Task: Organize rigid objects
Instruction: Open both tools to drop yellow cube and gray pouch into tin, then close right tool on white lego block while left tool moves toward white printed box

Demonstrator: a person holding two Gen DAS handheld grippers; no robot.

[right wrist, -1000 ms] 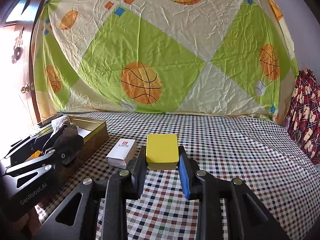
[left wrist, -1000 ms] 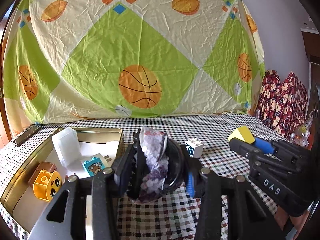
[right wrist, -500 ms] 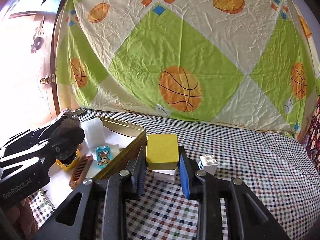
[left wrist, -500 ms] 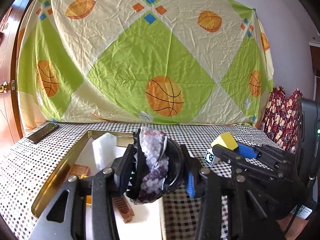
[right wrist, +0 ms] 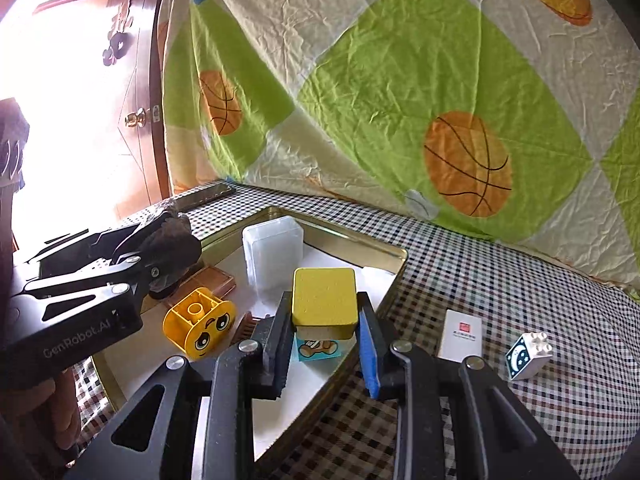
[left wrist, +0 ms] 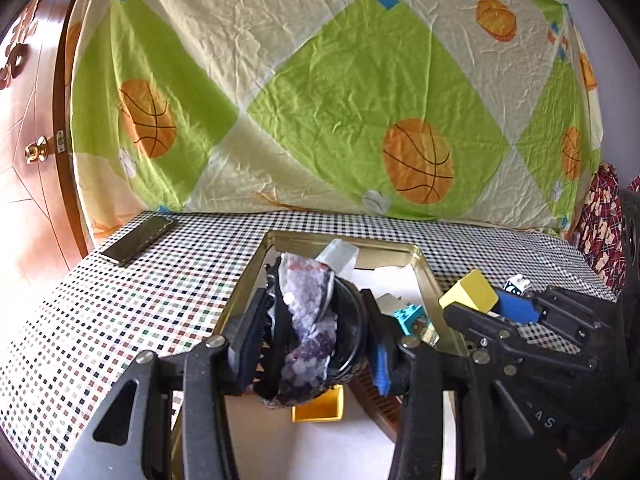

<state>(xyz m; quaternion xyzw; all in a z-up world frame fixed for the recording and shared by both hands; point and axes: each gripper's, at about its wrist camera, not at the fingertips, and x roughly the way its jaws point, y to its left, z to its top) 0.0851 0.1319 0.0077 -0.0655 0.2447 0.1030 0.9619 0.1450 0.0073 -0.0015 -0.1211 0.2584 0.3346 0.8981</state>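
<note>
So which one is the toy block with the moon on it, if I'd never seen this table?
Start at the gold tin tray on the checked tablecloth and look right, outside it. Past the flat white card box sits a small white block. It alone has studs on top and a dark blue moon-and-stars face.

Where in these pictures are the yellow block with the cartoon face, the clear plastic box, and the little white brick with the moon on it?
yellow face block (right wrist: 202, 326), right wrist view, on its front face.
clear plastic box (right wrist: 274, 258), right wrist view, on its front wall.
white moon brick (right wrist: 527, 356), right wrist view, on its side by the moon picture.
</note>
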